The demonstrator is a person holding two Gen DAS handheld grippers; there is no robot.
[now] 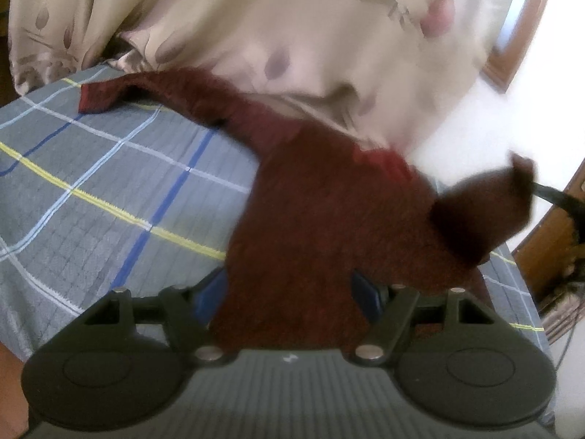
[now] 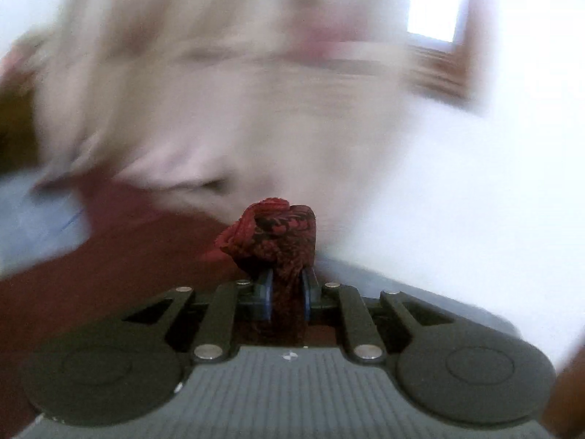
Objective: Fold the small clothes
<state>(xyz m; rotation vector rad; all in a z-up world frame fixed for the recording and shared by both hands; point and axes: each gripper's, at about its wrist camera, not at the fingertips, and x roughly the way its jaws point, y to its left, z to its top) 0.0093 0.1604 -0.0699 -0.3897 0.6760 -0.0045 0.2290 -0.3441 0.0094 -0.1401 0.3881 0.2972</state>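
Behind the bed we are seeing a pale curtain with a leaf print hanging down to the far edge, and a wooden frame with bright light toward the right. We are working on a bed covered in a grey plaid sheet with blue, white and yellow lines.

We are handling a dark red knitted garment that is lying across the right part of the bed, one sleeve trailing toward the far left edge beside the curtain. Our left hand-held gripper is spread wide with the near hem of the garment lying between its blue pads; whether the pads are pressing on the cloth we cannot tell. Our right hand-held gripper is clenched on a bunched fold of the red cloth, which is sticking up past its tips. In the left view that lifted corner is rising above the right edge of the bed, and the right view is heavily blurred.

We judge that the fold is in progress, with the right side being carried over. To do it well, we are thinking the left side needs to be anchoring the hem so the body does not slide, while the right carries its corner low and lays it edge to edge. Knit cloth is likely stretching and sagging, so pulling hard risks dragging the whole piece off line.
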